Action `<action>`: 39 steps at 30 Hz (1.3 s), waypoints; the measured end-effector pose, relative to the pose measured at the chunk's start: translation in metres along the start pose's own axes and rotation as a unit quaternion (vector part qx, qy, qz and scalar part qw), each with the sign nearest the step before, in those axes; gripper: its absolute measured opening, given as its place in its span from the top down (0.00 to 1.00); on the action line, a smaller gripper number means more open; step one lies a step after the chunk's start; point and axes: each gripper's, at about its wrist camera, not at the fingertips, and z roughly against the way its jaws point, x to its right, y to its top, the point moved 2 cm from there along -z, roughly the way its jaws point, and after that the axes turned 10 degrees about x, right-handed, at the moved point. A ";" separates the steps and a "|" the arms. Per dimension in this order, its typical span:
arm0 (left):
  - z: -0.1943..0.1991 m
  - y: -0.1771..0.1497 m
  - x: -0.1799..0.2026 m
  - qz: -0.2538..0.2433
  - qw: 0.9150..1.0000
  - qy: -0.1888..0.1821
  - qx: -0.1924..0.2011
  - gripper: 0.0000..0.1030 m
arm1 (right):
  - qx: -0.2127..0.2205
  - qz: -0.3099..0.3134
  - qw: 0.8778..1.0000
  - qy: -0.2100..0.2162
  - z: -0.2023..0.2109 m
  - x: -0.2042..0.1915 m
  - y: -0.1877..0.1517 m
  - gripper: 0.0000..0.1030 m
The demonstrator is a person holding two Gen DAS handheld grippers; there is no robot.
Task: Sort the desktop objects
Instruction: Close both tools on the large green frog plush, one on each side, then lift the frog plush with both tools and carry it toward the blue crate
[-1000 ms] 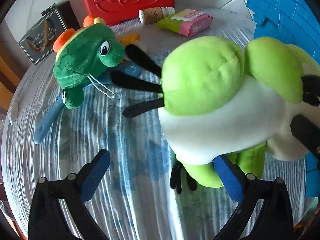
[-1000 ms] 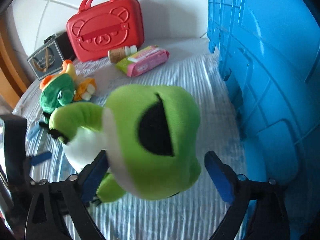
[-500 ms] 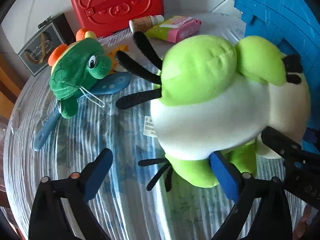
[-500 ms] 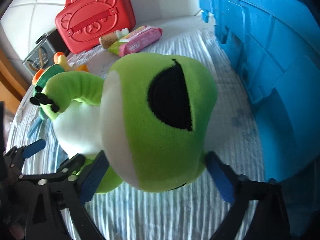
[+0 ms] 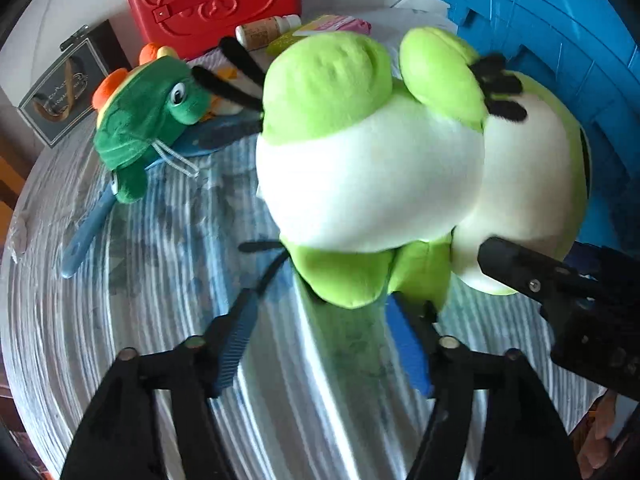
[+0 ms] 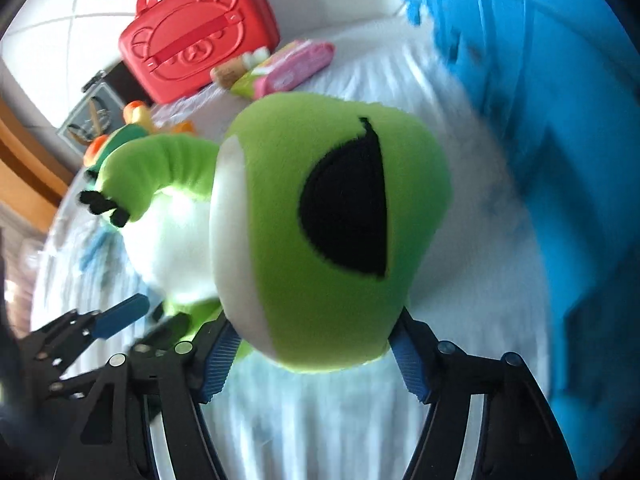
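Blue crate (image 5: 560, 40) fills the right side, standing on the worktop (image 5: 160, 280) w/ its pale striped cover. Just beside it lies the big lime-green frog plush (image 5: 368, 168), white belly up in the left wrist view, head w/ black eye patch toward the right gripper (image 6: 316, 354). Right jaws closing, blue pads at both sides of the frog's head; can't tell if they press yet. Left gripper (image 5: 320, 344) jaws also closing, frog's legs just ahead between them, pads not touching. Red case (image 5: 216, 0) stands at the far edge, dark box (image 5: 68, 88) left of it. Small dark-green frog toy (image 5: 144, 120) lies near the big frog, over a blue brush (image 5: 88, 232). Pink wipes pack (image 6: 288, 68) and a small bottle (image 5: 268, 32) lie in front of the case.
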 end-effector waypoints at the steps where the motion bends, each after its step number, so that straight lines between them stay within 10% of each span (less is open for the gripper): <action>1: 0.000 -0.004 -0.004 -0.004 1.000 0.013 0.001 0.22 | -0.008 -0.008 1.000 0.017 0.001 -0.005 -0.006 0.33; 12: -0.016 0.044 -0.018 0.044 0.996 -0.071 0.026 0.22 | 0.036 -0.012 0.999 -0.035 0.003 -0.002 0.014 0.29; 27: -0.032 0.084 -0.014 -0.036 0.997 -0.056 0.031 0.22 | 0.047 -0.048 0.997 -0.046 -0.017 0.018 0.060 0.10; 39: -0.054 0.111 -0.003 -0.023 0.996 -0.073 0.037 0.14 | 0.019 -0.075 0.996 -0.047 -0.035 0.033 0.059 0.15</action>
